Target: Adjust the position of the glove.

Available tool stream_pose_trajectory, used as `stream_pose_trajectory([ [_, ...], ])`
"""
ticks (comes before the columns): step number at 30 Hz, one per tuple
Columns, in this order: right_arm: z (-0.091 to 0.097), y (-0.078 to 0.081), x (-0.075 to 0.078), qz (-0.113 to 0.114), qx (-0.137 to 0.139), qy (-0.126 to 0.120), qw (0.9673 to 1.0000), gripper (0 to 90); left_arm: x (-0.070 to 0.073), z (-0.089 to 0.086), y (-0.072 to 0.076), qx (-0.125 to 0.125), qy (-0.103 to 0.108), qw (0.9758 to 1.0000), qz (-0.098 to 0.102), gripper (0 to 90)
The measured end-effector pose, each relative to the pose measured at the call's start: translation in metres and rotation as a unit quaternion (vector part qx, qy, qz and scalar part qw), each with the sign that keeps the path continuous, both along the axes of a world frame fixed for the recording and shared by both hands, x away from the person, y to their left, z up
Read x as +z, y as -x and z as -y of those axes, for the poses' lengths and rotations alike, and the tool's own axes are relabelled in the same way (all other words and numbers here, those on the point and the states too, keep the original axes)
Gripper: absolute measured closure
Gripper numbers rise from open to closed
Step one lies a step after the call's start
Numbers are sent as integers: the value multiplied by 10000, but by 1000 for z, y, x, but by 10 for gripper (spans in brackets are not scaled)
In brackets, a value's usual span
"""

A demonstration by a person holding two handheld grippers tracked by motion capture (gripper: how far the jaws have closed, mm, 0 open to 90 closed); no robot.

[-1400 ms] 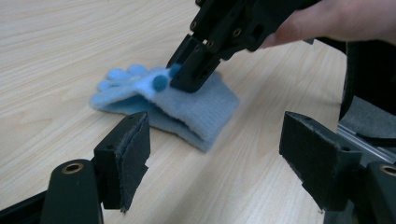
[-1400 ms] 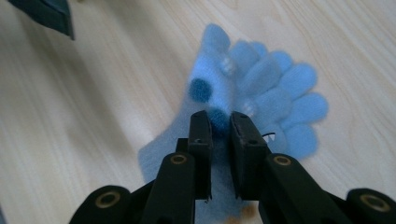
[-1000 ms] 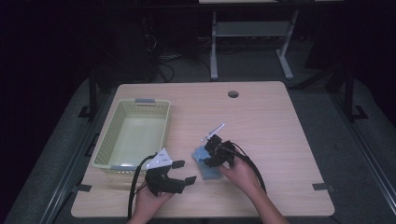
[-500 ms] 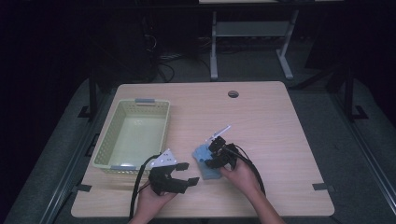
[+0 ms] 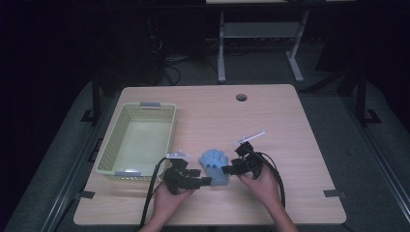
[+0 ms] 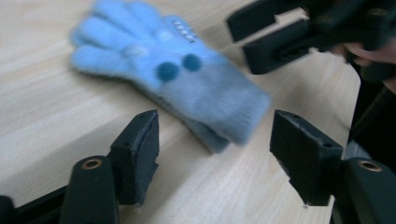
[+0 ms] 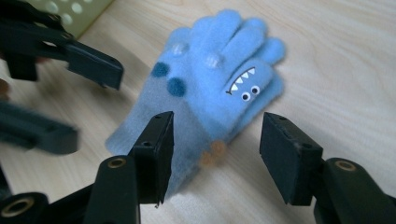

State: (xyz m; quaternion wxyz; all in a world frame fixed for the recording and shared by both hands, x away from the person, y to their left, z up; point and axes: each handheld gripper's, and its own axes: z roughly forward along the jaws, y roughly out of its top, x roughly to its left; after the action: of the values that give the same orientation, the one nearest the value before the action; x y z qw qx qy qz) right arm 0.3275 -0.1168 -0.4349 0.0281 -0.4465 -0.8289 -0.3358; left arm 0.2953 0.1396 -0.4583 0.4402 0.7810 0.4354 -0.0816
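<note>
The left tool (image 5: 205, 181) sits low at the counter's near edge, held in the person's left hand (image 5: 167, 203). Its 2 jaws stand apart with nothing pressed between them, and they have just been closing a little. In the left gripper view the cuff of a light blue glove (image 6: 187, 88) lies flat on the wood just ahead of the gap between the pads, not touched by either one.

The right tool (image 5: 226, 169) comes in from the other side, held in the right hand (image 5: 263, 186). Its jaws are also apart and have just been opening. In the right gripper view the left pad stands in front of the glove's cuff edge, while the right pad is over bare wood; neither pad clamps the fabric.

The glove (image 5: 214, 165) lies between the 2 tools, fingers pointing away from the person. It carries 2 dark blue dots, a toothy mouth and small eyes (image 7: 247, 91).

A pale yellow basket (image 5: 110, 145) stands to the left on the wooden counter (image 5: 290, 125). A thin white stick (image 5: 250, 137) lies just beyond the right tool.
</note>
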Motion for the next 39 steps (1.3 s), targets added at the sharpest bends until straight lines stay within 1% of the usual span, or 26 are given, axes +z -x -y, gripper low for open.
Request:
stream_pose_trajectory([
  [1,0,0,0,0,0,0,10000,449,0,0,0,0,0,10000,0,370],
  [2,4,0,-2,-83,-100,-101,9999,449,-2,0,-4,119,136,9997,-134,379],
  [3,5,1,-2,-139,-149,-150,9997,449,-2,0,-4,119,136,9997,-134,388],
  [4,6,1,-3,-202,-166,-183,9995,449,-4,3,-7,233,72,9995,-196,398],
  [5,6,1,-3,-202,-166,-183,9995,449,-4,3,-7,233,72,9995,-196,400],
  [6,7,2,-4,-292,-218,-277,9990,449,-7,5,-10,251,95,9989,-378,401],
  [7,7,2,-4,-292,-218,-277,9990,449,-7,5,-10,251,95,9989,-378,402],
  [9,7,2,-6,-396,-280,-395,9980,448,-10,6,-12,253,92,9984,-501,401],
  [10,8,2,-8,-477,-356,-409,9974,440,-11,6,-12,257,146,9982,-527,404],
  [11,8,2,-8,-477,-356,-409,9974,440,-12,6,-13,283,189,9978,-561,404],
  [12,8,2,-11,-479,-431,-474,9968,444,-12,8,-13,323,282,9966,-707,410],
  [13,8,2,-11,-479,-431,-474,9968,444,-12,8,-13,323,282,9966,-707,415],
  [14,8,3,-15,-565,-452,-584,9957,456,-13,10,-13,308,264,9968,-684,425],
  [16,7,3,-17,-609,-426,-605,9954,468,-13,10,-14,298,270,9968,-685,446],
  [18,5,4,-22,-593,-416,-598,9956,481,-14,11,-15,290,262,9970,-663,480],
  [20,6,5,-27,-684,-504,-783,9933,518,-14,12,-17,268,258,9970,-682,509],
  [21,6,5,-27,-684,-504,-783,9933,518,-14,12,-17,268,258,9970,-682,516],
  [23,7,7,-30,-762,-562,-925,9912,549,-14,14,-17,246,238,9971,-680,524],
  [24,7,8,-31,-733,-554,-947,9913,558,-14,16,-17,210,202,9977,-613,528],
  [26,7,9,-32,-684,-559,-967,9914,572,-14,18,-16,187,163,9981,-556,536],
  [29,6,10,-33,-663,-569,-1008,9911,591,-14,19,-17,151,132,9984,-530,557],
  [32,5,10,-34,-689,-599,-1050,9903,606,-15,21,-18,163,181,9978,-618,572],
  [34,3,10,-35,-756,-622,-1142,9886,643,-15,24,-21,128,174,9976,-657,591],
  [37,2,10,-35,-715,-606,-1165,9888,676,-15,25,-24,81,184,9973,-704,606],
  [38,3,9,-36,-714,-591,-1181,9887,684,-17,24,-25,108,249,9966,-780,618],
  [39,3,9,-36,-714,-591,-1181,9887,684,-17,24,-25,108,249,9966,-780,628],
])
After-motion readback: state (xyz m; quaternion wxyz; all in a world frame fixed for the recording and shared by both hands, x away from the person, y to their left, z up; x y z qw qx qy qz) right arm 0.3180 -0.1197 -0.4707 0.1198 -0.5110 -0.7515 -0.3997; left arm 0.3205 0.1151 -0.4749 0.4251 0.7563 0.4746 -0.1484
